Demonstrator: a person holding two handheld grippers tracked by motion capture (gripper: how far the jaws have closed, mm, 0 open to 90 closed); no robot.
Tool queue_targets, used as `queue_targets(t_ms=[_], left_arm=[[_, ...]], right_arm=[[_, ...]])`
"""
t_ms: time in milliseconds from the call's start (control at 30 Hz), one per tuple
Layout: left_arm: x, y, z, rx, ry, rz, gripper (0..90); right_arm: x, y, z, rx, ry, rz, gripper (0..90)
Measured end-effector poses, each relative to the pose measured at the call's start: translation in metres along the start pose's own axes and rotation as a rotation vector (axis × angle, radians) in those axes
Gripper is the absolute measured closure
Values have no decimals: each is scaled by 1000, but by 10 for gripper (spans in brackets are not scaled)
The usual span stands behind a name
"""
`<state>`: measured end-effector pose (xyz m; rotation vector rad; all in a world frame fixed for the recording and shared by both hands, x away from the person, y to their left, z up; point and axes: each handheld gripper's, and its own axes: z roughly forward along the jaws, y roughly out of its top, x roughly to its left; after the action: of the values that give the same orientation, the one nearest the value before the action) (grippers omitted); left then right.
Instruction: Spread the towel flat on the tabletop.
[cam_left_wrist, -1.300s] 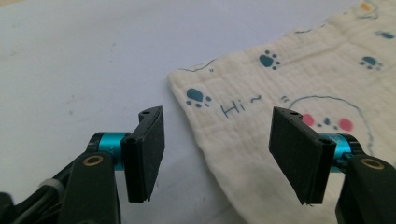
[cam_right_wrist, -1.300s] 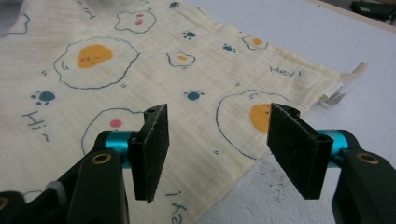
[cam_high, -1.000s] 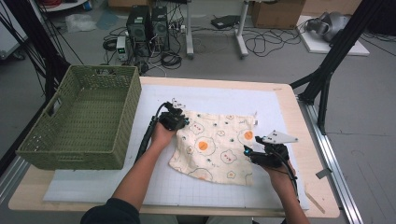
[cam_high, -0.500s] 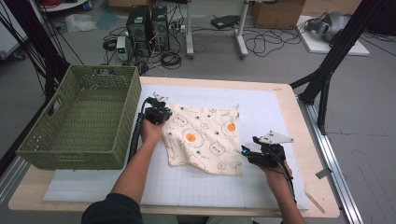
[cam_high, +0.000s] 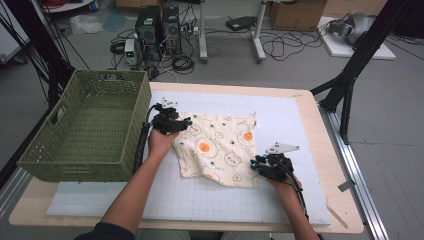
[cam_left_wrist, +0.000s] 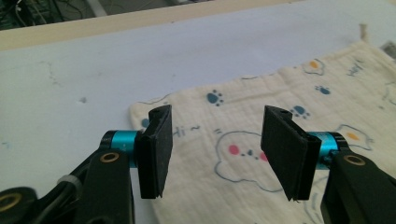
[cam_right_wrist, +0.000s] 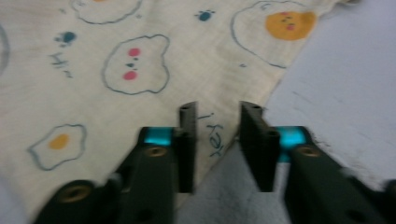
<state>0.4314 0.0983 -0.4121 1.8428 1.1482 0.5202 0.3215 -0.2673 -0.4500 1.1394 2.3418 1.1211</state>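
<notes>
- The cloth (cam_high: 217, 150), cream with a print of eggs, bears and paw marks, lies spread flat on the white mat (cam_high: 300, 120), right of the green basket (cam_high: 85, 130) and clear of it.
- The table (cam_high: 345, 200) bears the mat and the basket, which stands at its left end.
- The left gripper (cam_high: 184, 123) sits at the cloth's upper left corner. In the left gripper view (cam_left_wrist: 212, 149) its jaws have just been opening and stand well apart over the corner, holding nothing.
- The right gripper (cam_high: 254, 164) is at the cloth's lower right corner. In the right gripper view (cam_right_wrist: 217, 144) its jaws have just been closing. A narrow gap is left, with the cloth's edge between them. Whether the pads press on it I cannot tell.
</notes>
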Motion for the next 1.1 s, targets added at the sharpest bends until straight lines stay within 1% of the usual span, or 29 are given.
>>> queue_targets(t_ms=[33, 67, 100, 133, 200, 233, 267, 300, 333, 367, 433, 467, 533, 633, 767, 833, 900, 1000, 1100], left_arm=[[-3, 0, -2, -5, -10, 5, 439], [-6, 0, -5, -14, -20, 16, 443], [-9, -2, -7, -29, -24, 23, 459], [-11, -4, -9, -29, -31, 28, 466], [-14, -9, -12, -25, -50, 20, 456], [-14, -10, -13, -19, -54, 28, 447], [-16, -14, -17, -28, -61, 21, 437], [-17, -17, -20, -31, -67, 23, 430], [-18, -20, -23, -28, -74, 26, 420], [-20, -23, -27, -31, -81, 27, 416], [-21, -30, -35, -34, -91, 35, 410], [-22, -32, -39, -23, -100, 33, 409], [-23, -41, -48, -47, -96, 34, 397], [-25, -52, -58, -38, -100, 44, 401], [-27, -64, -65, -24, -120, 50, 401], [-30, -69, -64, 10, -137, 47, 400], [-33, -74, -64, 29, -149, 64, 399], [-38, -80, -64, 46, -175, 76, 392], [-45, -87, -64, 88, -192, 102, 391]], right_arm=[[1, 1, -1, 11, 14, -2, 862], [2, 2, -1, 13, -1, -21, 868], [2, 2, -2, 18, -33, -41, 869], [3, 2, -2, 21, -67, -43, 870], [-1, 1, -5, 26, -146, -40, 869], [-3, 0, -6, 25, -167, -37, 864], [-3, -1, -7, 25, -185, -31, 842], [-5, -2, -8, 24, -183, -17, 804], [-5, -2, -9, 20, -182, -13, 749], [-6, -2, -10, 9, -176, -7, 720], [-7, -3, -14, -18, -148, 4, 674], [-8, -4, -16, -25, -145, 8, 656], [-9, -5, -19, -34, -136, 16, 623], [-9, -8, -24, -34, -137, 11, 595], [-7, -10, -31, -55, -125, 28, 557], [-5, -11, -35, -69, -120, 28, 541], [-2, -12, -38, -77, -125, 15, 526], [2, -16, -39, -70, -122, 9, 510], [5, -18, -41, -64, -122, 2, 504]])
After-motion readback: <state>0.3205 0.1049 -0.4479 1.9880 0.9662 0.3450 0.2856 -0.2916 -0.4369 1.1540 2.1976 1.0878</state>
